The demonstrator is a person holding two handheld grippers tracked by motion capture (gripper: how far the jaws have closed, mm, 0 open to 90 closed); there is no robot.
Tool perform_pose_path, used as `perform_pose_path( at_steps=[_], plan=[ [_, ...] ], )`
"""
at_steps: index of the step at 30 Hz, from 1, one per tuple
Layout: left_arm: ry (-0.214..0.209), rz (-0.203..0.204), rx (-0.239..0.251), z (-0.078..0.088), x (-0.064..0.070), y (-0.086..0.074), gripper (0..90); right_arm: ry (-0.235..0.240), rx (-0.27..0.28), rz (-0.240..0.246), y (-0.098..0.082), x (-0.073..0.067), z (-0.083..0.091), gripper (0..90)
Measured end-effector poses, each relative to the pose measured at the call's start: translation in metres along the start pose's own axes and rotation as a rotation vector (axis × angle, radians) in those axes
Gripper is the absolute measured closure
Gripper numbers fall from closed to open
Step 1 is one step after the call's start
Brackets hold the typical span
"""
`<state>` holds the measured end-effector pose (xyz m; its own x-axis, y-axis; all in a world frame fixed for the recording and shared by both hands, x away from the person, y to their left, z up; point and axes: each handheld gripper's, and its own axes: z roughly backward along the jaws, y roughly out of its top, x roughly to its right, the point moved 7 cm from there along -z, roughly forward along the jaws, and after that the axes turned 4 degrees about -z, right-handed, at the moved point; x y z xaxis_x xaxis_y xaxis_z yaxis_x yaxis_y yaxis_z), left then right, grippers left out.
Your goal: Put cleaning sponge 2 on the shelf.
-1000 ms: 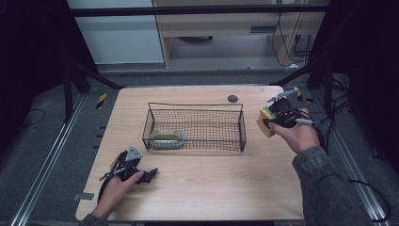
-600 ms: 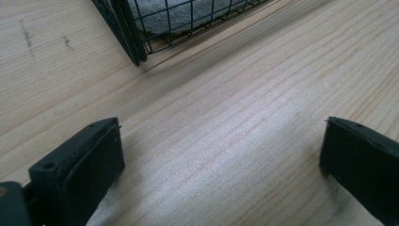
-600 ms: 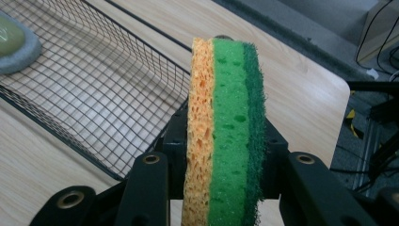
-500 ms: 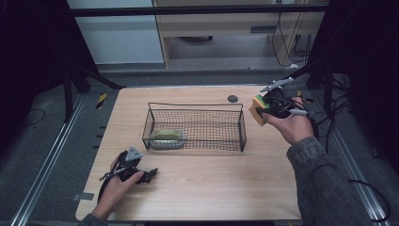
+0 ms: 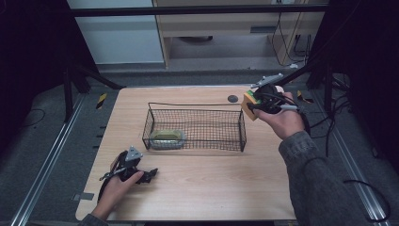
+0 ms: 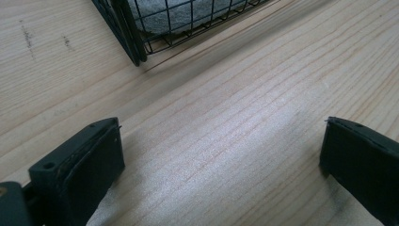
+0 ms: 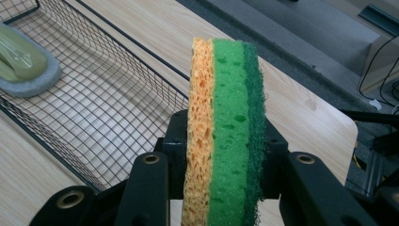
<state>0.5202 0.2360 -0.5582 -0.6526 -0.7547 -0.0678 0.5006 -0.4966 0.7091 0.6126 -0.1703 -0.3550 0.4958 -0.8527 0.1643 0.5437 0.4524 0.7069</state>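
Fingers of my right gripper (image 7: 221, 188) pinch a light, squashy sponge (image 7: 225, 127) across its middle beside the basket (image 5: 242, 129); left gripper (image 6: 221, 160) gapes empty.

Left tongs (image 5: 151, 175): jaws spread wide, held low in the left hand (image 5: 115, 186).
Right tongs (image 5: 248, 106): clamped tight, raised in the right hand (image 5: 282, 120), forearm outstretched.

I'm working in a lab-style recording bay: a bare wooden table (image 5: 197, 188) on a grey floor, black frame struts (image 5: 89, 77), floor rails (image 5: 47, 160), loose cables (image 5: 362, 188), hazard-tape markers (image 5: 101, 100).
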Motion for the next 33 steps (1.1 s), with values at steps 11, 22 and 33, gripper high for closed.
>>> perform_pose_path(
  at_steps=[11,22,33],
  plan=[
    [0.000,0.000,0.000,0.000,0.000,0.000,0.0,0.036,0.000,0.039,0.008,-0.016,-0.017,64.6],
    [-0.001,0.000,0.000,0.000,0.000,0.000,0.0,0.063,-0.008,0.075,0.010,-0.030,-0.028,64.6],
    [-0.001,0.000,0.000,0.000,0.000,0.000,0.0,0.092,-0.011,0.060,0.005,-0.036,-0.043,64.5]
  ],
)
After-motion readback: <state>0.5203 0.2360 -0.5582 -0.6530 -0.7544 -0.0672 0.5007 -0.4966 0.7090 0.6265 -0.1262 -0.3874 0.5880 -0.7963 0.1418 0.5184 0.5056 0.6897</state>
